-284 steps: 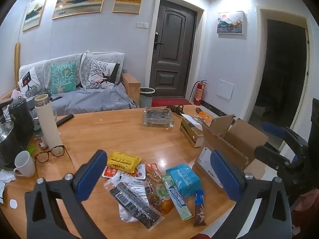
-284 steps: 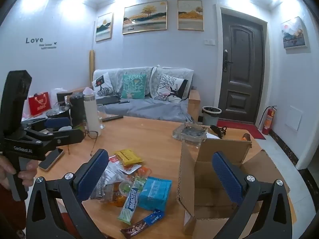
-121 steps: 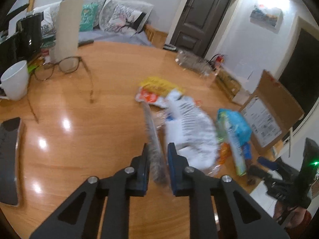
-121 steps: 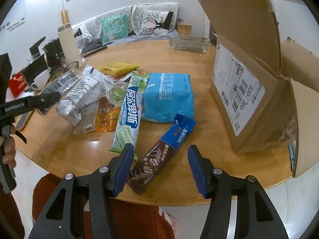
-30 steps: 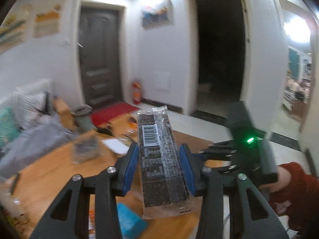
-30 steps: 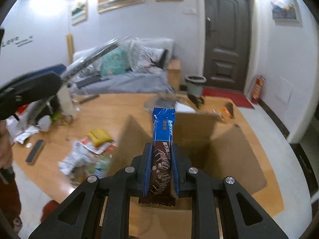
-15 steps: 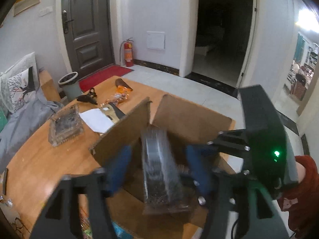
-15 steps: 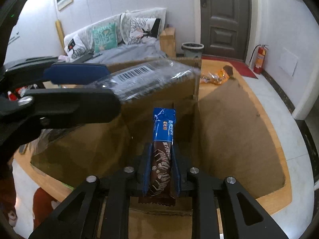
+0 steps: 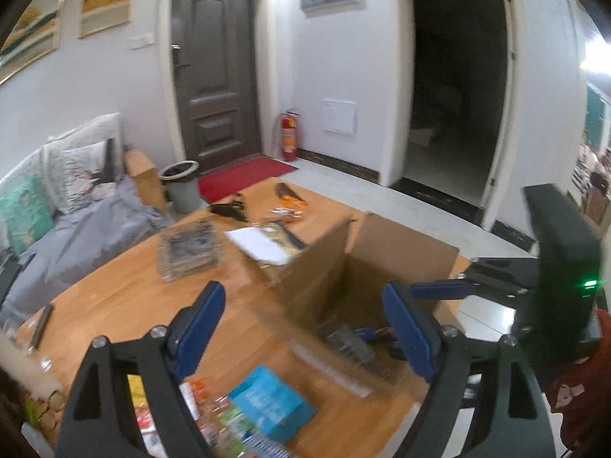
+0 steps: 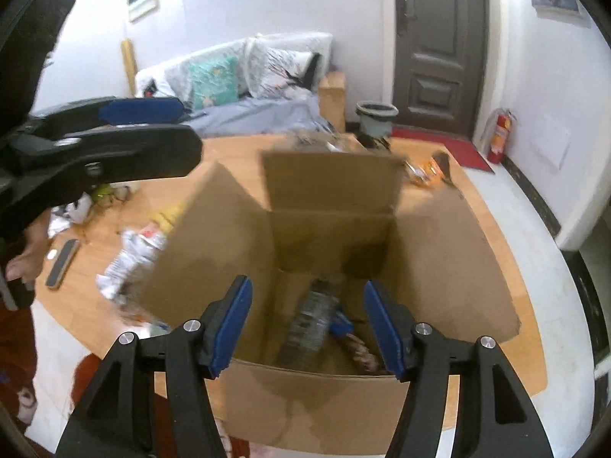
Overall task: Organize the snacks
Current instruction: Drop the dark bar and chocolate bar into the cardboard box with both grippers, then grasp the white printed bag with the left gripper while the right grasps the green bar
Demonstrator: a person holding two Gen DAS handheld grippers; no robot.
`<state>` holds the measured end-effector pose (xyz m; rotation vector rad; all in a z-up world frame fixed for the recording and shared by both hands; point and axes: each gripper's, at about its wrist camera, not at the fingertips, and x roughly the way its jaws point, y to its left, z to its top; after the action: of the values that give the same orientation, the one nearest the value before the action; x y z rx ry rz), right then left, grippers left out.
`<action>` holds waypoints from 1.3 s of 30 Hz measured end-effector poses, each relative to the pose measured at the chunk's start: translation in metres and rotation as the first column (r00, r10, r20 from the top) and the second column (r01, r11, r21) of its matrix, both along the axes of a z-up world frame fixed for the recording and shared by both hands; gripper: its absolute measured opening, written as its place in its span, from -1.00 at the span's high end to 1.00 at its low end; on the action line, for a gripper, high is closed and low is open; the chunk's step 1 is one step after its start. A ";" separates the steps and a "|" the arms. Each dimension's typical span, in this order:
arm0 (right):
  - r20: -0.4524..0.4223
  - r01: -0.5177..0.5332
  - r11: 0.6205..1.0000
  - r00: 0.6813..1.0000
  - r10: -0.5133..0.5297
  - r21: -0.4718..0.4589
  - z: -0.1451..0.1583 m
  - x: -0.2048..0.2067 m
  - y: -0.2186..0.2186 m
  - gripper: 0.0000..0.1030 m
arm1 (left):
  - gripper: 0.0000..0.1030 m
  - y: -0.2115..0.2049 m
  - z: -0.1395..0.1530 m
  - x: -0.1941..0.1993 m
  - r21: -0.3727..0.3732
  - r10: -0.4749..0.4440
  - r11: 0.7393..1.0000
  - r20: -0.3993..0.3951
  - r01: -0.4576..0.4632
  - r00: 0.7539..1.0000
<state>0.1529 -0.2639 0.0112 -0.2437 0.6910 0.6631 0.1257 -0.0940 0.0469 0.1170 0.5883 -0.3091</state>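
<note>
An open cardboard box [image 10: 332, 191] stands on the round wooden table [image 9: 126, 290]. Inside it lie the clear cracker pack [image 10: 311, 320] and the blue and brown chocolate bar [image 10: 353, 339]; both also show blurred in the left wrist view [image 9: 343, 339]. My right gripper [image 10: 307, 320] is open and empty above the box mouth. My left gripper [image 9: 301, 328] is open and empty, beside the box's left wall; it shows in the right wrist view [image 10: 141, 114]. A blue snack pack [image 9: 271, 400] and other loose snacks [image 10: 130, 252] lie on the table left of the box.
A glass ashtray [image 9: 189, 248], white paper [image 9: 259, 244] and an orange wrapper [image 10: 424, 171] lie at the table's far side. A phone [image 10: 63, 263] lies at the left edge. A sofa [image 10: 244, 87] stands behind the table.
Both grippers have opened. The cracker pack and the chocolate bar have dropped out of them into the box. The left gripper has swung away to the left of the box.
</note>
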 end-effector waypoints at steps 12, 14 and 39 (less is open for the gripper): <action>0.024 -0.274 0.959 0.962 0.273 0.076 0.020 -0.085 0.104 -0.13 | -0.60 0.148 -0.022 -0.092 0.001 0.299 0.954 0.003 -0.299 0.954; -0.009 -0.287 0.954 0.957 0.289 0.086 0.010 -0.087 0.117 -0.13 | -0.60 0.163 -0.041 -0.097 0.001 0.329 0.944 -0.021 -0.329 0.944; -0.228 -0.045 0.998 0.972 0.051 0.033 -0.158 -0.052 0.149 0.07 | -0.52 0.169 -0.214 -0.054 -0.108 0.319 0.925 -0.302 -0.365 0.899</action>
<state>0.1010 -0.1151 -0.1463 -0.1597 0.8982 0.7540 0.0715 0.0745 -0.1669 -0.1919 0.8478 -0.0261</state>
